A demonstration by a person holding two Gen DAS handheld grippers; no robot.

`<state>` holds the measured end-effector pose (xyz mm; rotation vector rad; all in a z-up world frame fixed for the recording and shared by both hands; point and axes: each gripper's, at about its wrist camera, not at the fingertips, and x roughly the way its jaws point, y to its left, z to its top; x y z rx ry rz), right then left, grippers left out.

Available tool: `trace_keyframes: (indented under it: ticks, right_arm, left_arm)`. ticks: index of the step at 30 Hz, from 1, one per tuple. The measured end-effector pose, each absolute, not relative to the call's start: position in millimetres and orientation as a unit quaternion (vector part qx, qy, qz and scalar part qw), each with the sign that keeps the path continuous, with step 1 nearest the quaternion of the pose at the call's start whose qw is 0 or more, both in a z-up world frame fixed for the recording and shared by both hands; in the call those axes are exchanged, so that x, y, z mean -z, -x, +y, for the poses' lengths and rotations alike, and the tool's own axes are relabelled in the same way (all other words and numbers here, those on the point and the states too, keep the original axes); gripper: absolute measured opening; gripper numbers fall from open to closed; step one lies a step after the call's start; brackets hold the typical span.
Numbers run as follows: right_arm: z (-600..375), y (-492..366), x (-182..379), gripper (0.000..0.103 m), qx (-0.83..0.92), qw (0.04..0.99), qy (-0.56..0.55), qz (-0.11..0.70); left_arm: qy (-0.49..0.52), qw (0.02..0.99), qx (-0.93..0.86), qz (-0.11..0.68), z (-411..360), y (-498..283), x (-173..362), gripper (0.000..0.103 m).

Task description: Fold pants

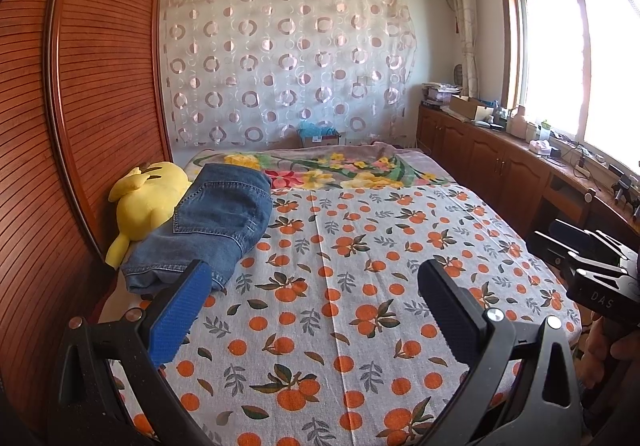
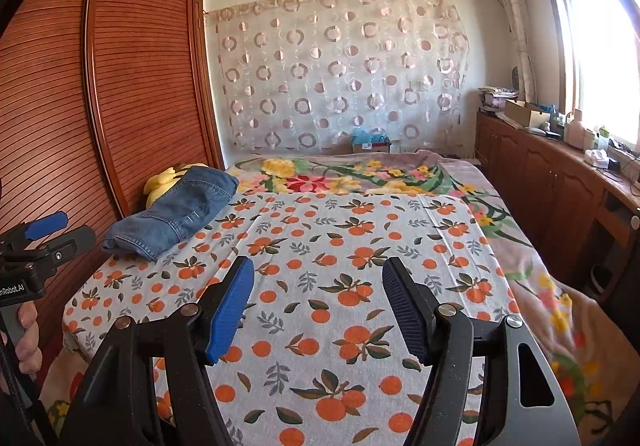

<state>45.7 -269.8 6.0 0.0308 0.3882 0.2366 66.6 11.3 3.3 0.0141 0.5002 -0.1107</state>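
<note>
The folded jeans [image 1: 212, 221] lay at about ten o'clock on the orange-print sheet [image 1: 360, 286], at the bed's left edge beside the slatted wardrobe [image 1: 100, 85]. Their long axis ran from the near left toward the far right, roughly seven to one o'clock, with the back pocket facing up and the folded layers' edges at the near end. The far end rested partly on a yellow plush toy [image 1: 148, 201], which raised it. From the right wrist view the jeans [image 2: 176, 209] hid most of that toy [image 2: 160, 181], leaving only a yellow sliver at eleven o'clock.

The left gripper [image 1: 316, 306] hovered over the sheet with its jaws spread wide and nothing between them; its blue pad sat just in front of the near end of the jeans, and contact could not be judged. The right gripper [image 2: 318, 310] was likewise wide apart and empty, well clear of the jeans.

A floral blanket [image 1: 340, 165] covered the far end of the bed. The items on the window-side cabinet [image 1: 500, 157] were too small to identify.
</note>
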Motion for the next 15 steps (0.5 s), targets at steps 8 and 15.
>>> trace_keyframes:
  ticks: [8,15]
  right_arm:
    - [-271.9,-46.3,-5.8,0.069,-0.118,0.974,-0.016,0.192]
    - [-270.4,-45.5,-5.7,0.069,-0.118,0.975,-0.018,0.189]
  left_arm:
    - [-0.007,0.967,0.054,0.247,11.4,-66.5,-2.8,0.103]
    - [-0.006,0.968,0.055,0.246,11.3,-66.4,-5.7,0.103]
